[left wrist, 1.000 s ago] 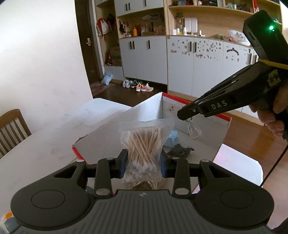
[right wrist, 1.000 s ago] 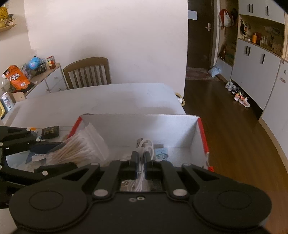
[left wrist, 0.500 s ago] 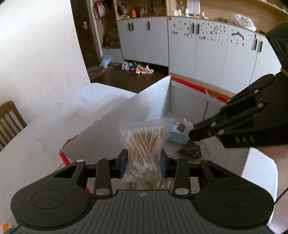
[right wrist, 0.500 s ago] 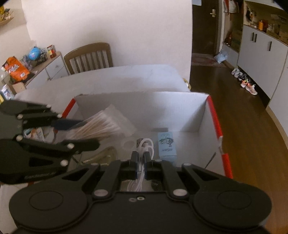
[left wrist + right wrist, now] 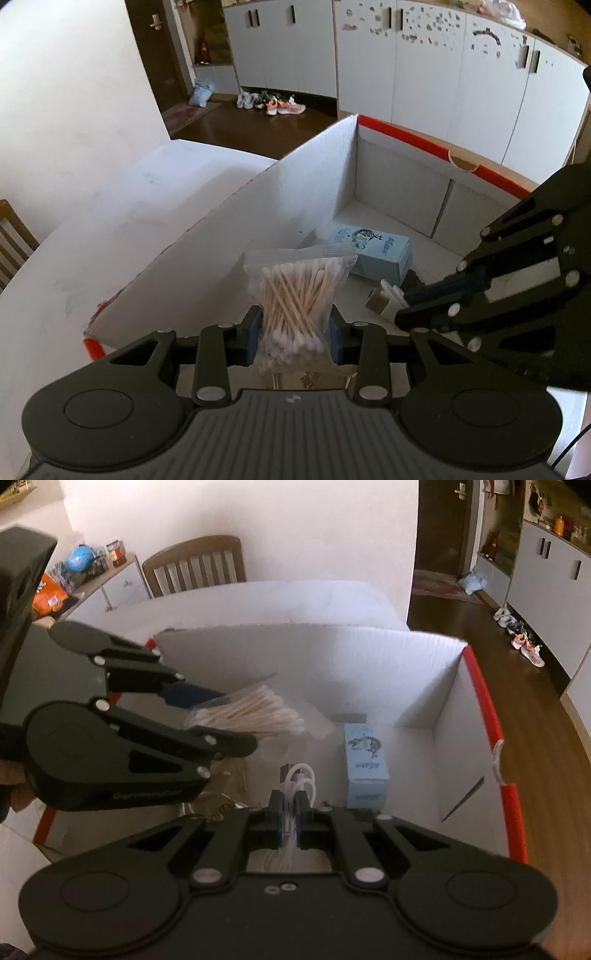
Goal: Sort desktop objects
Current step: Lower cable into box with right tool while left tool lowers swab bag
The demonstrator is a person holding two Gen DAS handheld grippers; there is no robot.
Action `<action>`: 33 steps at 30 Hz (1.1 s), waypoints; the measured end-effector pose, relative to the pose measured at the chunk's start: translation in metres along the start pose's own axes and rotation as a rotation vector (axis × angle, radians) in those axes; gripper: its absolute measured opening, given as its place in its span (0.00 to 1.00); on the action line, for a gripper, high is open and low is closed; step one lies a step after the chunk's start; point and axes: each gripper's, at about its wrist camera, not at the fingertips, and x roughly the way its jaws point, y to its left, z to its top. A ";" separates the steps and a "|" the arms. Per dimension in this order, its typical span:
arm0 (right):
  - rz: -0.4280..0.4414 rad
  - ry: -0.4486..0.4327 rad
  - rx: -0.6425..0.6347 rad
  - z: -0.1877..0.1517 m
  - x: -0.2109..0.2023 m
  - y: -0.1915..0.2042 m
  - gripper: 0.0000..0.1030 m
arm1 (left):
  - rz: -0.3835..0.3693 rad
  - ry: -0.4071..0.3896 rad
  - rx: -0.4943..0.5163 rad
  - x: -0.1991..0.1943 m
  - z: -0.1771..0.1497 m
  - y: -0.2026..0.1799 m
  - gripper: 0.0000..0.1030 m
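Note:
My left gripper (image 5: 293, 338) is shut on a clear bag of cotton swabs (image 5: 295, 295), held over the inside of a white cardboard box (image 5: 399, 184) with red rims. The right wrist view shows the same bag (image 5: 251, 712) between the left gripper's fingers (image 5: 192, 694). My right gripper (image 5: 290, 821) is shut on a coiled white cable (image 5: 301, 779), low inside the box; the left wrist view shows it (image 5: 400, 308) with the cable's plug end (image 5: 389, 299). A light blue carton (image 5: 373, 249) lies on the box floor (image 5: 402, 760).
A crumpled gold-brown wrapper (image 5: 218, 794) lies in the box under the left gripper. The box stands on a white table (image 5: 110, 229). A wooden chair (image 5: 195, 565) is at the table's far side, a snack-covered sideboard (image 5: 70, 587) beyond it. Cabinets (image 5: 424, 74) and shoes (image 5: 273, 105) lie beyond.
Both grippers have sunk and tilted down into the box. The left one carried the swab bag forward over the box wall to the inside. The right one lowered the cable toward the floor.

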 end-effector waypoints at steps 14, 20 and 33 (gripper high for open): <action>-0.004 0.089 0.021 -0.007 0.017 -0.002 0.05 | -0.022 0.100 -0.005 0.026 0.008 0.003 0.33; -0.015 0.133 0.048 -0.003 0.020 -0.002 0.05 | -0.048 0.155 -0.016 0.035 0.011 0.004 0.33; -0.006 0.180 0.095 0.004 0.022 -0.007 0.13 | -0.090 0.221 -0.064 0.042 0.012 0.011 0.36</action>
